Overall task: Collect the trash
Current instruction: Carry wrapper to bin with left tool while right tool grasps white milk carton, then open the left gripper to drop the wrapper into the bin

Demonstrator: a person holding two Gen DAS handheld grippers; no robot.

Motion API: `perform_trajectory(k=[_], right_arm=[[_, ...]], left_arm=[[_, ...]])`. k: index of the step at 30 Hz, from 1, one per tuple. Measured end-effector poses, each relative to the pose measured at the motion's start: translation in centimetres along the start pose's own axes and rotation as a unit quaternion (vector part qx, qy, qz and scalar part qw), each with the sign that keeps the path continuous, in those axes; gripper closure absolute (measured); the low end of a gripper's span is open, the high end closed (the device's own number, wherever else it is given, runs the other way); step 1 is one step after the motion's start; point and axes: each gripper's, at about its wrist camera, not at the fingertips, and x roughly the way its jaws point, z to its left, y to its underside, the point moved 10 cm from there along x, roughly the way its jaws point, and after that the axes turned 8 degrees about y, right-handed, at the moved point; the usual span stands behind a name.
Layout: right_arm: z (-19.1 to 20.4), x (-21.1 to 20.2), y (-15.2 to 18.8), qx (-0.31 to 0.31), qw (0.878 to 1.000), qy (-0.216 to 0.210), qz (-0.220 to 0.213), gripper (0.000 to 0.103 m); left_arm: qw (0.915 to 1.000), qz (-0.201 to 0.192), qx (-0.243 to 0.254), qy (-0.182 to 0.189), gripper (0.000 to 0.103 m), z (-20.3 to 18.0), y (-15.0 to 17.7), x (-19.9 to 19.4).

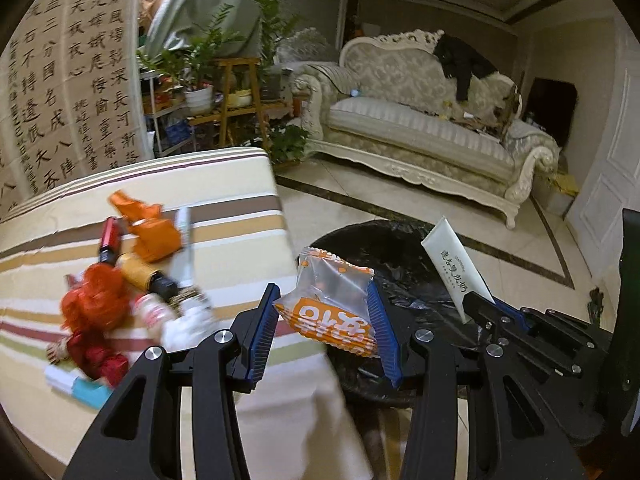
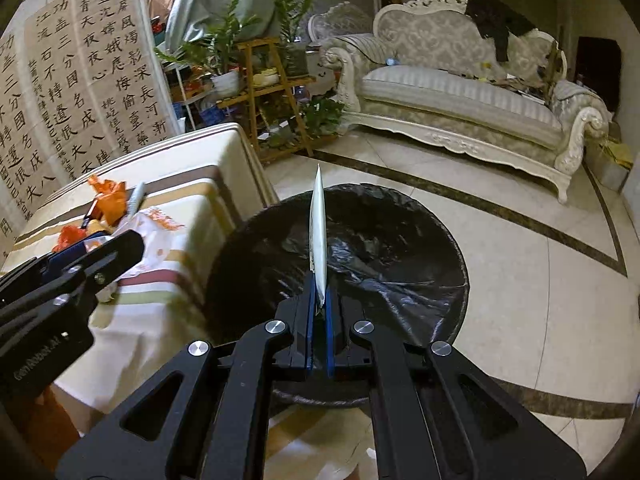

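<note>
While both grippers hang over the round bin lined with black plastic bag (image 2: 380, 248), collection appears partly done. On the cloth-covered table with brown and cream stripes (image 1: 224, 184), a heap of orange and red wrappers (image 1: 120, 256) remains to be cleared. The left gripper (image 1: 326, 322) is clamped on a clear-and-orange snack packet (image 1: 332, 304); its orange print is not legible. The right gripper (image 2: 319, 308) has its jaws together on a flat white tube (image 1: 452, 264) bearing dark Chinese characters, too small to read.
</note>
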Motion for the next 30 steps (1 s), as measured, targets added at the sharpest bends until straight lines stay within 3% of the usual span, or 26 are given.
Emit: perform_trajectory(k=[7, 13, 16, 30], right_arm=[[-1.5, 2.6, -0.6, 0.017, 1.0, -0.001, 0.012, 0.094], [-2.8, 3.9, -0.3, 0.036, 0.999, 0.001, 0.027, 0.086], [-3.0, 3.8, -0.3, 0.04, 0.999, 0.002, 0.028, 0.082], [1.0, 1.5, -0.3, 0.019, 0.999, -0.035, 0.023, 0.069]], left_arm=[[0.9995, 0.024, 0.013, -0.017, 0.057, -0.6, -0.3, 3.4], [0.9985, 0.047, 0.013, -0.025, 0.043, -0.5, 0.3, 4.7], [0.9986, 0.046, 0.001, -0.026, 0.038, 0.1, 0.2, 4.2], [0.9971, 0.039, -0.04, -0.051, 0.037, 3.8, 1.6, -0.5]])
